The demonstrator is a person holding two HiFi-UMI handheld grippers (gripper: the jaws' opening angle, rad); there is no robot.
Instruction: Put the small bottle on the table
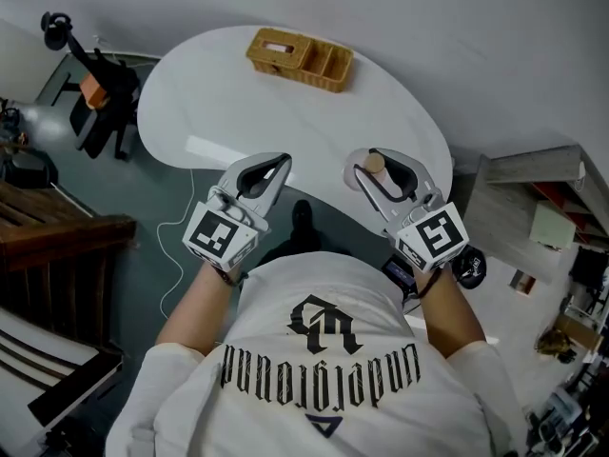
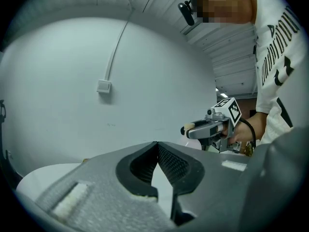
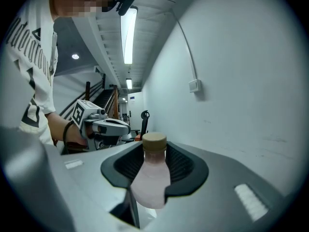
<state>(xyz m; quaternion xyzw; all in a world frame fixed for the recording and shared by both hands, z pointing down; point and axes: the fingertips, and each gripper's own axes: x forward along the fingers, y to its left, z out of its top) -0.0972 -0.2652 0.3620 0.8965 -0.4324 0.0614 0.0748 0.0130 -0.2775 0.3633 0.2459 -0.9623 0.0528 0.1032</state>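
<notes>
your right gripper (image 1: 377, 167): clamped on the small bottle (image 3: 150, 180), at the table (image 1: 238, 103) edge
your left gripper (image 2: 157, 146): jaws together, nothing between them

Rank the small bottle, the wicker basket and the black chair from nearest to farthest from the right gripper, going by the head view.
1. small bottle: held between the jaws of the right gripper.
2. wicker basket: ahead, on the far side of the table.
3. black chair: on the floor at far left, past the table's edge.
</notes>
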